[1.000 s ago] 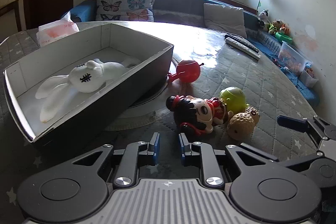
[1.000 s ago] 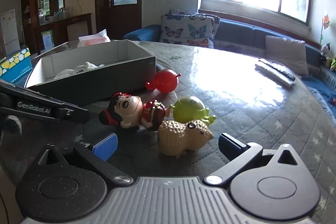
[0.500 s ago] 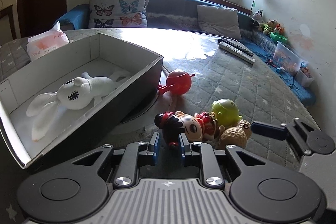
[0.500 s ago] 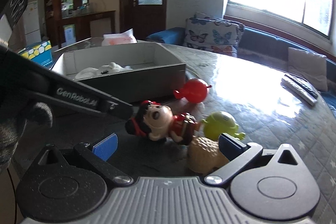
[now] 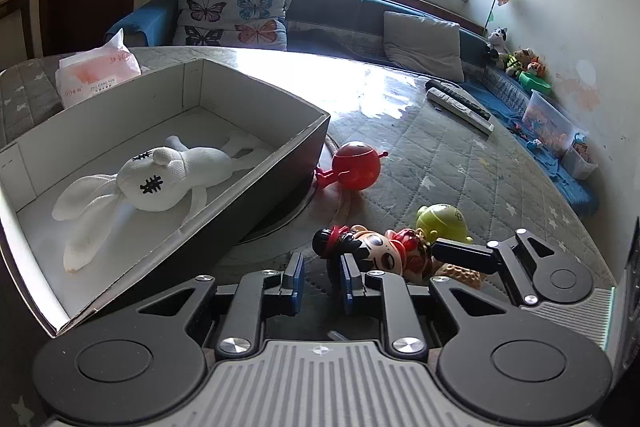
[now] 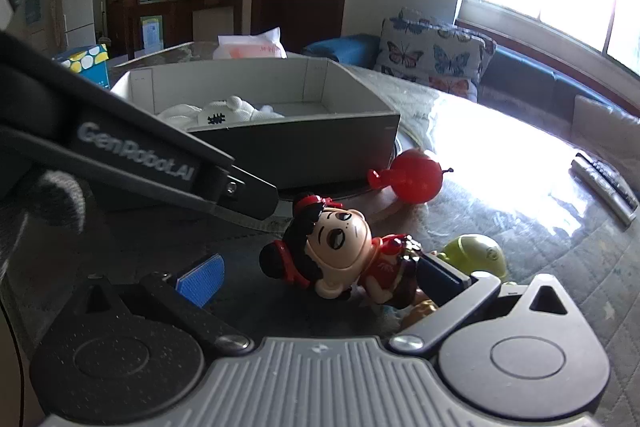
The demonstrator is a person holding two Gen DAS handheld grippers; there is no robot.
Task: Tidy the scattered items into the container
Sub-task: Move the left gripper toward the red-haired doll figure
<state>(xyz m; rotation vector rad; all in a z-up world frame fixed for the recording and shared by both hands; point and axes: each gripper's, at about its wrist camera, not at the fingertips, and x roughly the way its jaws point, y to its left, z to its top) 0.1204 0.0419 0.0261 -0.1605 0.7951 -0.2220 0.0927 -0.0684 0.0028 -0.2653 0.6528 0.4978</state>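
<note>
Gleaming quilted table [image 5: 460, 163] by a blue sofa [image 5: 340, 7] (both grippers' jaws parted, grasping nothing).

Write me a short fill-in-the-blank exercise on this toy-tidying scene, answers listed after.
1. The only toy lying inside the box is a white plush ____.
2. The round toy nearest the box's corner is coloured ____.
3. The doll with black hair lies on the table between the open fingers of the ____ gripper.

Answers: rabbit; red; right
</note>
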